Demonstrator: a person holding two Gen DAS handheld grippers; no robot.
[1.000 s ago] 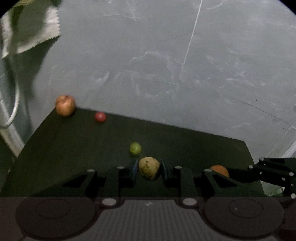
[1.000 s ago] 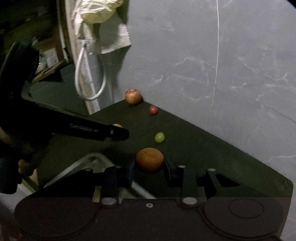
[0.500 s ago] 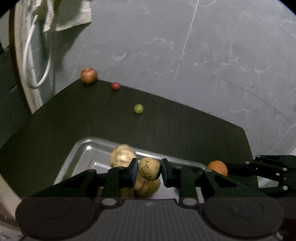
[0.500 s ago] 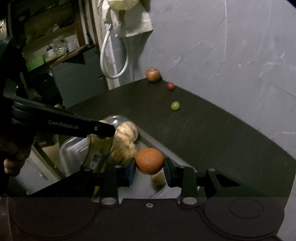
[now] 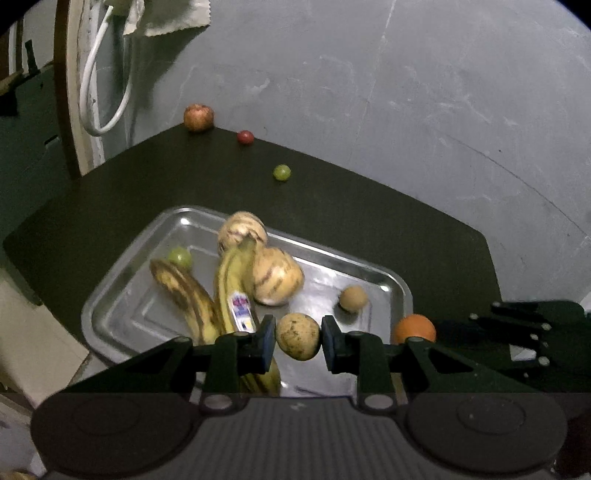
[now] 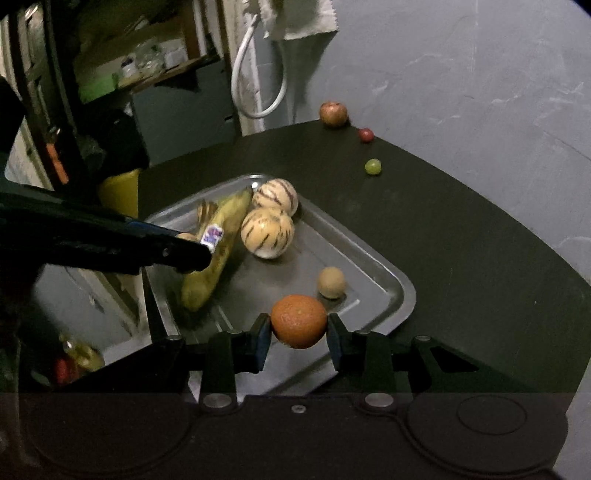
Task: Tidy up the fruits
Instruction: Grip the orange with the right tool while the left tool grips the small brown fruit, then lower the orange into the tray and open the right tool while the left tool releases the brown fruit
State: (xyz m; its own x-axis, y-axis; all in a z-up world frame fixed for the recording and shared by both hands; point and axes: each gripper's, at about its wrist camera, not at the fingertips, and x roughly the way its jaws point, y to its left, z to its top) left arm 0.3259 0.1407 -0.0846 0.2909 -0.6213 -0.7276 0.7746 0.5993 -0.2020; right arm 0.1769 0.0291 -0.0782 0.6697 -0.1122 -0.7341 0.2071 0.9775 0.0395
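My left gripper (image 5: 298,338) is shut on a yellow speckled round fruit (image 5: 297,336) above the near part of a metal tray (image 5: 400,291). My right gripper (image 6: 298,325) is shut on an orange (image 6: 298,320) over the tray's (image 6: 400,295) near right corner; the orange (image 5: 414,328) also shows in the left wrist view. In the tray lie bananas (image 5: 236,288), two striped pale fruits (image 6: 267,230), a small brown fruit (image 6: 331,282) and a green grape (image 5: 180,256). On the dark table (image 5: 369,221) sit an apple (image 5: 198,117), a red grape (image 5: 245,137) and a green grape (image 5: 282,172).
A grey wall rises right behind the table. A white hose loop (image 5: 99,92) and a cloth (image 5: 173,18) hang at the far left. Shelves with clutter (image 6: 147,62) stand left of the table, and a yellow object (image 6: 118,192) sits beside the tray.
Both grippers drew back toward the near side with their fruits; the tray with bananas and striped fruits has come fully into view beneath them. The loose fruits now lie farther off.
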